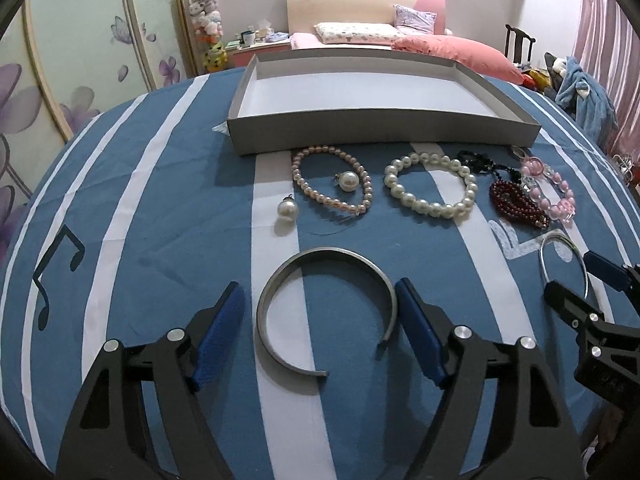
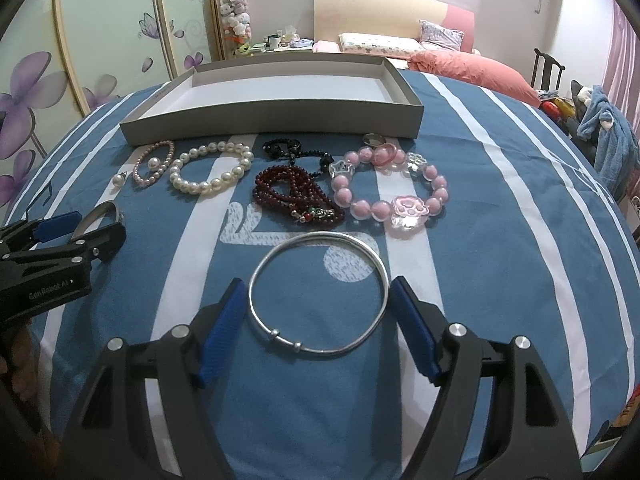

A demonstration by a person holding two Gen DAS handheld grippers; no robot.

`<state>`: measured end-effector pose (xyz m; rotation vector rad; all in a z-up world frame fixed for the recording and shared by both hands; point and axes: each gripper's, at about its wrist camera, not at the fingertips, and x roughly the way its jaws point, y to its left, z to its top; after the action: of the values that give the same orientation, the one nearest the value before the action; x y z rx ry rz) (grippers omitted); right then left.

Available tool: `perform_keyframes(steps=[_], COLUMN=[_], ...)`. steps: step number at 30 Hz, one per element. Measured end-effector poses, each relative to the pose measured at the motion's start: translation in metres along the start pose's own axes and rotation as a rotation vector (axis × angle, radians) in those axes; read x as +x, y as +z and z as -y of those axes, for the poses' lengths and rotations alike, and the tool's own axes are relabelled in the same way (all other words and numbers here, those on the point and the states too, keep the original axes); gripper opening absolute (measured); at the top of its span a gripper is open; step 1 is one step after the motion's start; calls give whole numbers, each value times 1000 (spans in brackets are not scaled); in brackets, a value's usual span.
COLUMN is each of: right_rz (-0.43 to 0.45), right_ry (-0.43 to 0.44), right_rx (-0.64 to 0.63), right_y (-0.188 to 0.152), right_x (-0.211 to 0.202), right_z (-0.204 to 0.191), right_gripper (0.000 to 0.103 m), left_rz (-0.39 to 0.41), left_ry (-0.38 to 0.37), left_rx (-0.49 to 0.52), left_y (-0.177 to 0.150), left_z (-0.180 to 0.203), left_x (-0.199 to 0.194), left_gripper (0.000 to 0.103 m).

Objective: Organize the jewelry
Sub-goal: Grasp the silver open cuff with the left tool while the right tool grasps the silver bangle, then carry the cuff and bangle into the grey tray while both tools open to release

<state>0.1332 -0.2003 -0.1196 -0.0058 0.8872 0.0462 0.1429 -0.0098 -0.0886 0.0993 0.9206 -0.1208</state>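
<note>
Between blue ribbed jaws: flat grey metal C-cuff point(image 1: 326, 312), unpinched.

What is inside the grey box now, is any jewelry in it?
The grey box shows only its bare white floor; no jewelry is visible inside. Its near wall hides a thin strip of floor behind it.

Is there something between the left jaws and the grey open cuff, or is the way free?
Nothing visible blocks it. The grey cuff already lies between the open jaws of the left gripper; one fingertip is beside the cuff's end.
</note>
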Motion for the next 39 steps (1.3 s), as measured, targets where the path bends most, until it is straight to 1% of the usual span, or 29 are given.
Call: perform_keyframes(steps=[2, 3, 8, 16, 31, 35, 39], right_rz=[-2, -3, 6, 55, 99, 127, 177], right_ry=[2, 4, 23, 35, 51, 52, 53], right_rx=[1, 3, 17, 23, 33, 37, 33], right_y=[0, 1, 1, 3, 6, 11, 21], right_x=[0, 0, -1, -14, -25, -30, -40], right_z=[0, 0, 2, 0, 0, 1, 1], right_gripper=[71, 71, 70, 70, 70, 70, 70], left_rz=[10, 9, 26, 69, 120, 140, 173], left_ry=[-7, -8, -36, -43, -50, -53, -56], left_rx=[5, 4, -17, -16, -26, -28, -28], left_y=[-1, -2, -5, -5, 0, 3, 10], left_z=[1, 1, -2, -2, -1, -1, 0], left_x=[-1, -2, -6, -17, -27, -30, -36], left_gripper=[67, 67, 67, 67, 67, 66, 67])
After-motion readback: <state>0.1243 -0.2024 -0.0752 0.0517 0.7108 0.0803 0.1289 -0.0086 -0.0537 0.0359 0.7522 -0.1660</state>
